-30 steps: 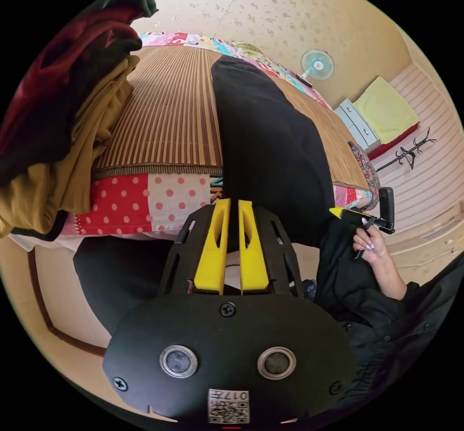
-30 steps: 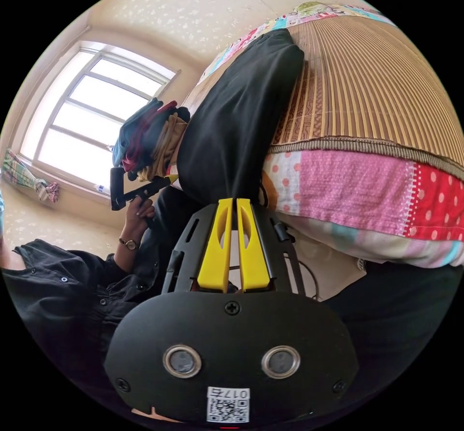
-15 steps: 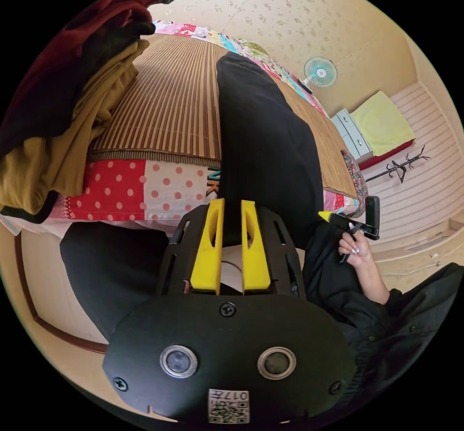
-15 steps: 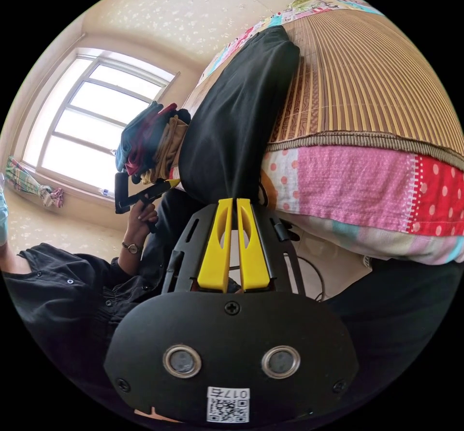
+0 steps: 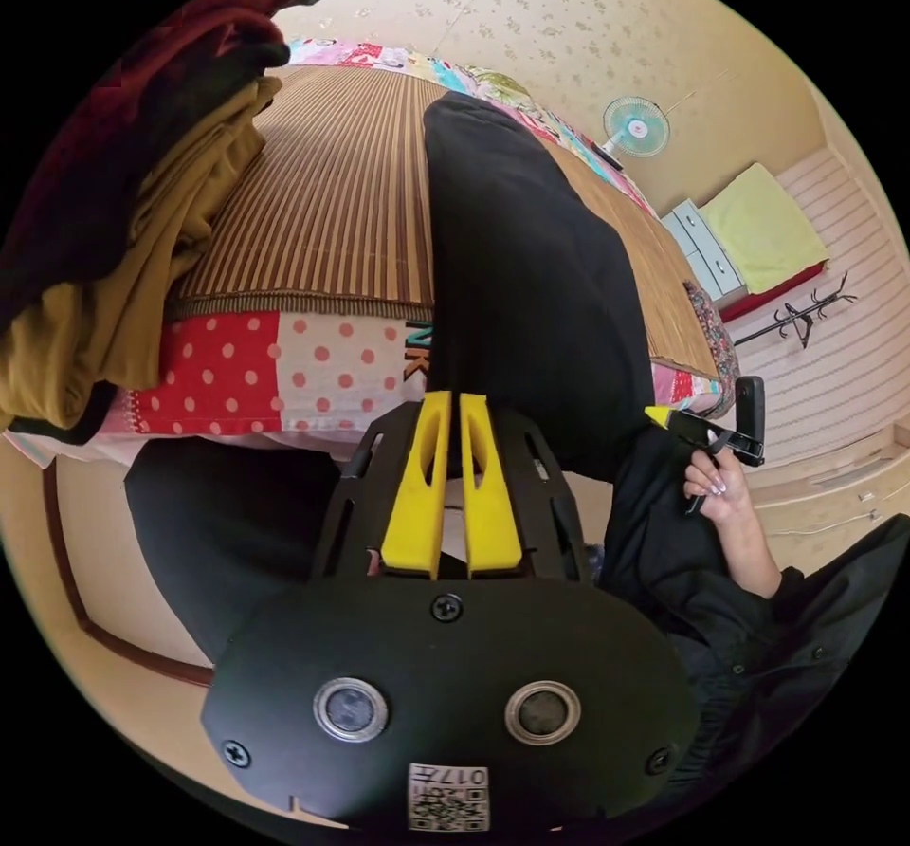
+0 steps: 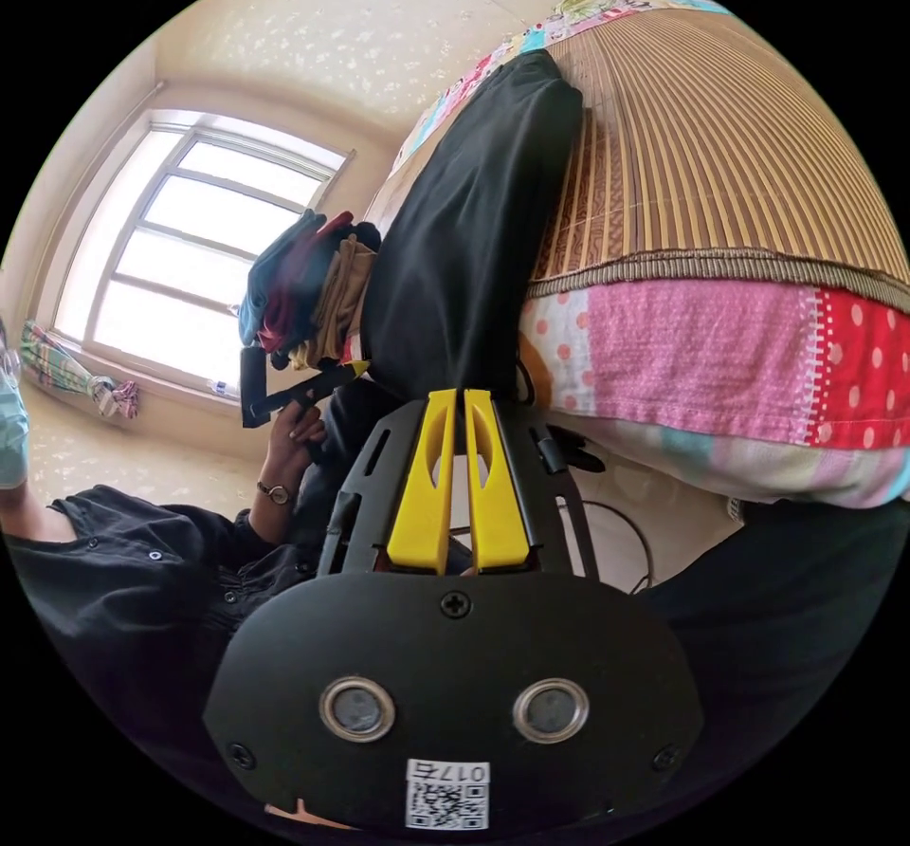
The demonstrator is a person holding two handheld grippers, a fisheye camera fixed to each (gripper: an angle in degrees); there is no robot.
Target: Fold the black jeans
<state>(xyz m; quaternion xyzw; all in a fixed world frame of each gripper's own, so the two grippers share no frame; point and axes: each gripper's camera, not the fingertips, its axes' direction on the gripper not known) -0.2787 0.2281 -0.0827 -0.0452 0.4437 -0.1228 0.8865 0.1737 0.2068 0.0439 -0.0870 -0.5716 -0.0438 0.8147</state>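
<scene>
The black jeans [image 5: 521, 267] lie lengthwise on a striped bamboo mat [image 5: 322, 211] on the bed, and their near end hangs over the bed's edge. My left gripper [image 5: 453, 400] is shut on that near end, its yellow jaws almost touching. The right gripper [image 5: 706, 429], held in a hand, pinches the same end further right. In the right gripper view, the jeans [image 6: 464, 248] run up the mat [image 6: 720, 154], with my right gripper [image 6: 453, 395] shut on their hanging edge. The left gripper [image 6: 294, 391] shows to the left of it, in the person's hand.
A pile of clothes [image 5: 123, 220] in red, black and mustard sits on the bed's left corner, also seen as the pile [image 6: 303, 286] by the window [image 6: 199, 248]. A patchwork quilt [image 5: 284, 372] covers the bed's side. A fan [image 5: 635, 125], drawers [image 5: 701, 239] and a coat rack [image 5: 796, 320] stand beyond.
The left gripper's jaws stood slightly wider half a second ago and have closed tighter on the jeans. Both views shifted a little with the hands; the jeans stay on the mat.
</scene>
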